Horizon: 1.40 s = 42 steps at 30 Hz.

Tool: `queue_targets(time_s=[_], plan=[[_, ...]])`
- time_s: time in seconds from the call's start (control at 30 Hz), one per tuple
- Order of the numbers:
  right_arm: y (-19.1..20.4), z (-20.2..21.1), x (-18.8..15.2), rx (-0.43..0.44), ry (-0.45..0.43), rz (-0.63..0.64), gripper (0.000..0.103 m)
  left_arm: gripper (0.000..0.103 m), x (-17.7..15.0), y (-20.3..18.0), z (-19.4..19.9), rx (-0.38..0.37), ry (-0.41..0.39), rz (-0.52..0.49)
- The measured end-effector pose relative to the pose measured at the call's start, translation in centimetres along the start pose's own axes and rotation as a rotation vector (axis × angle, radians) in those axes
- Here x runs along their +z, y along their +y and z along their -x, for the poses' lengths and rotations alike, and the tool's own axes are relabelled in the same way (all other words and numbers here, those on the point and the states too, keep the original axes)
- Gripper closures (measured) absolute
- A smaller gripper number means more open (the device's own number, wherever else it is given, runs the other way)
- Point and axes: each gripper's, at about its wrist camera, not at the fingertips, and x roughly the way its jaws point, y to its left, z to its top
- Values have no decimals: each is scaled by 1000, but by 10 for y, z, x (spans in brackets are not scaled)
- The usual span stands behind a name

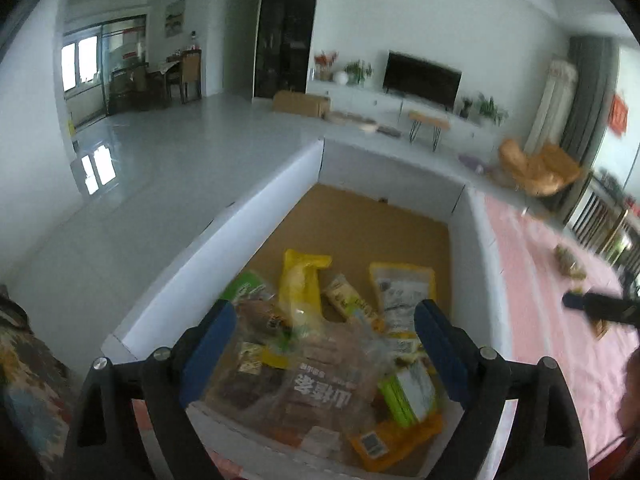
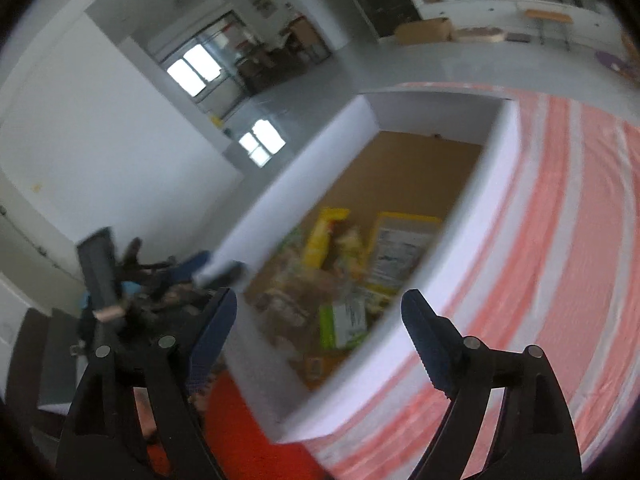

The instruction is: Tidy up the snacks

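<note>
1. The left gripper (image 1: 324, 344) hangs over the near end of the box (image 1: 280, 184), released, its jaws wide with nothing pinched.
2. The right gripper (image 2: 320, 332) is also released, jaws spread above the box's (image 2: 472, 240) near right wall, holding nothing.
3. The snacks (image 1: 320, 344) lie heaped at the box's near end on its brown floor.
4. The clear bag (image 1: 324, 388) on top carries large Chinese characters; a yellow pouch (image 1: 300, 280) lies farther in.
5. The box stands on a pink striped bench (image 2: 560, 280).
</note>
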Motion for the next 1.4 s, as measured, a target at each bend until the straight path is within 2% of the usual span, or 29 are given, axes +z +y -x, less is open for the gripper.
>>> queue_targets(time_s=[0.1, 0.13, 0.2, 0.27, 0.33, 0.43, 0.53, 0.67, 0.77, 0.93, 1.13, 1.4], plan=[[-42, 22, -26, -114, -51, -3, 14, 13, 0, -22, 7, -93, -33, 4], [-60, 31, -37, -182, -70, 5, 14, 12, -2, -41, 11, -151, -39, -12], [-102, 48, -69, -380, -87, 8, 14, 12, -4, -71, 18, -233, -39, -37], [-154, 64, -103, -553, -77, -63, 14, 10, -9, -115, 20, -350, -22, -78], [-194, 85, -131, -662, -73, -136, 14, 3, -17, -161, 16, -445, 15, -122], [-233, 120, -162, -784, -94, -186, 14, 1, -27, -221, 3, -534, 82, -182], [-256, 141, -177, -871, -104, -185, 14, 1, -52, -274, -32, -547, 163, -244], [-271, 145, -183, -894, -99, -205, 13, 1, -89, -318, -91, -506, 295, -275], [-270, 149, -186, -872, -124, -222, 12, 1, -105, -335, -122, -439, 322, -310], [-271, 157, -188, -859, -125, -242, 8, 1, -116, -352, -158, -374, 326, -351], [-267, 151, -190, -856, -122, -243, 6, 1, -116, -358, -168, -293, 287, -418], [-267, 152, -190, -855, -122, -243, 6, 0, -123, -368, -173, -237, 269, -473]])
